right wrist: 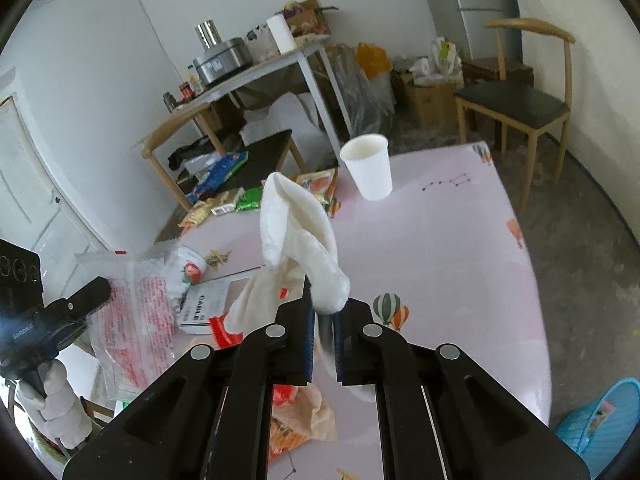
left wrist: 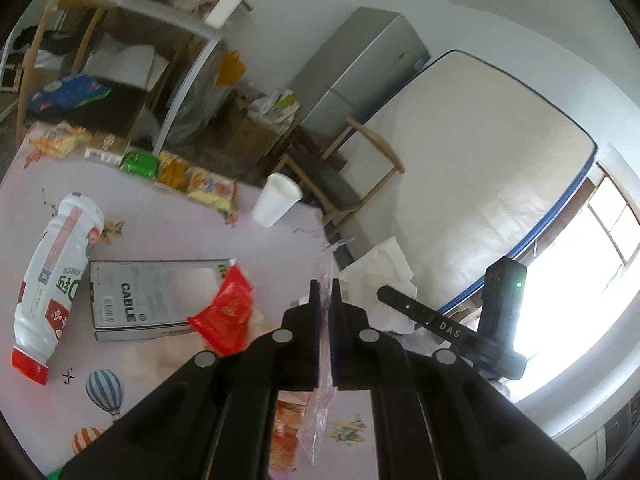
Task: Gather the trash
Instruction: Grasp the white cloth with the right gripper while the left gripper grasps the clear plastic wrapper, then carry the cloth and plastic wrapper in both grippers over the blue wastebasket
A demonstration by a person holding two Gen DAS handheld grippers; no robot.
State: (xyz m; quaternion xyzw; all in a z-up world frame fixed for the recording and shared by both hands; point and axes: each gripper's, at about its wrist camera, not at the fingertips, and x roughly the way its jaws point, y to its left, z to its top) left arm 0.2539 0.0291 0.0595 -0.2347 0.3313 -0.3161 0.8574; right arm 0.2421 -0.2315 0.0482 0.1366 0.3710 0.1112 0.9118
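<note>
1. The right gripper (right wrist: 324, 312) is clamped on a crumpled white tissue (right wrist: 298, 232) and holds it up off the table (right wrist: 460, 248). Most of the wad stands above the jaws, which probably keeps it clear of the other litter while it is carried.
2. The left gripper (left wrist: 325, 292) is pinched shut on the edge of a clear plastic bag (left wrist: 320, 408). The film hangs down between its fingers. In the right wrist view the bag (right wrist: 132, 320) hangs slack with red print on it; I judge that it serves as the collecting sack and is held by its rim so the mouth can take the tissue.
3. A red wrapper (left wrist: 228, 312) lies just beyond the left gripper, overlapping one end of a flat grey box marked CABLE (left wrist: 156, 300). Both sit toward the near side of the table.
4. A white bottle with a red cap (left wrist: 52, 284) lies on its side beside the box, toward the table's left edge.
5. A white paper cup (right wrist: 368, 168) stands upright near the far edge.
6. Several snack packets (left wrist: 208, 188), yellow and green, lie in a row along the far edge, untouched.
7. A blue basket (right wrist: 600, 420) stands on the floor past the table's right edge. It may be a bin, though I cannot tell.
</note>
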